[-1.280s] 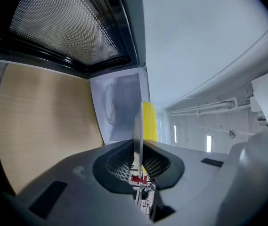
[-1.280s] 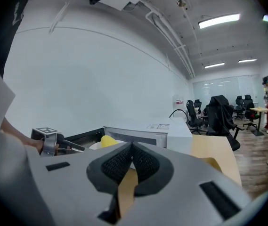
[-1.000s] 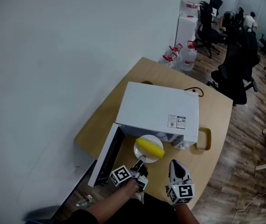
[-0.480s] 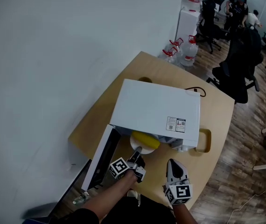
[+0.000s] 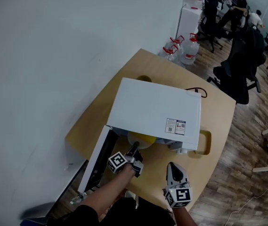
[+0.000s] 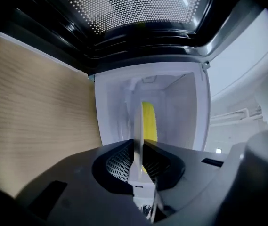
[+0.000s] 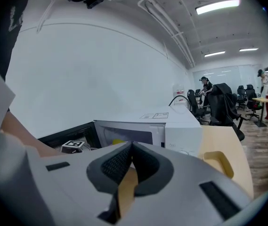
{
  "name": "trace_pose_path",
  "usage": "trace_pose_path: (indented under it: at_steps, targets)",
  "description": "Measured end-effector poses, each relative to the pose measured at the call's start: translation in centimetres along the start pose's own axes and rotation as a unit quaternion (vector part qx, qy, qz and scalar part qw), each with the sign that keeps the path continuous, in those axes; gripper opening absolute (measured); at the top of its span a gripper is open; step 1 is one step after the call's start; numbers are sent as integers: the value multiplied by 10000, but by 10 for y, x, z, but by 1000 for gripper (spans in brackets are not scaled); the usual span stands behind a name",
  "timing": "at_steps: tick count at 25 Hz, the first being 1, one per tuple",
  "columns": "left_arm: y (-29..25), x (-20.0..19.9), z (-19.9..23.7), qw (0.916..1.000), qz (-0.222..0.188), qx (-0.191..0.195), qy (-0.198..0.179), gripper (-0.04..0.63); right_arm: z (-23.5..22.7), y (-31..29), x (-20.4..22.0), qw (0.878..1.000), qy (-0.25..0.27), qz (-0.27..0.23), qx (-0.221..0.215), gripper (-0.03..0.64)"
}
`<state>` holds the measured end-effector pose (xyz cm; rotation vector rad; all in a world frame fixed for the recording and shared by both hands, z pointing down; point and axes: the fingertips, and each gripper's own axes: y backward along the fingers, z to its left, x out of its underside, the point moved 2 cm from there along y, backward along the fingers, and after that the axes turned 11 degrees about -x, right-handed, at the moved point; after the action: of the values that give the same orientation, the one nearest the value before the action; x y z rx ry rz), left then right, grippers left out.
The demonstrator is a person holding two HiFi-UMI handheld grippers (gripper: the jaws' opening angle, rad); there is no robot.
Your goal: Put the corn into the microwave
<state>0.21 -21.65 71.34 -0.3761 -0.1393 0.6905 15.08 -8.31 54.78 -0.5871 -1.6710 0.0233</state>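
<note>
left gripper: clamped on the near rim of the white plate. plate shows edge-on between the pads in the left gripper view, so it's a thin pinch only.
corn: yellow cob lying on the plate, at the mouth of the microwave, partly under its top edge in the head view. doesn't look set down yet.
right gripper: jaws together, nothing in them. hangs over the table in front of the oven, apart from the plate.
door: swung open to the left, just beside the left gripper.
risk 1: corn rolls. it's a round cob on a flat plate held by one edge, so any wrist tilt could send it off the far or side rim.
risk 2: plate slips or pivots in the pinch. all the load hangs forward of the pads and the rim looks smooth, so it may sag.
risk 3: far rim clips the cavity wall or front lip. a knock there would jolt the cob off.
risk 4: gripper body hits the open door. the gap on that side is tight.
risk 5: letting go before the plate lies flat on the cavity floor means a drop or tip. can't tell the clearance underneath from these views.
mitigation: hold it level, go slow, release only once it rests.
</note>
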Motion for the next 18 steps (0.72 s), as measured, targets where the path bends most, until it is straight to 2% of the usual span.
trace_pose_path:
  at_steps: [9, 14, 18]
  targets:
    - [-16, -1, 3, 9999, -28, -126, 108, 31, 4, -14, -3, 10000, 20, -41, -86, 60]
    - [-25, -6, 14, 9992, -237, -275, 195, 31, 3, -16, 1, 9999, -36, -14, -127, 60]
    - [-30, -4, 16, 9989, -243, -371, 138, 31, 7, -14, 4, 9996, -56, -73, -269, 59]
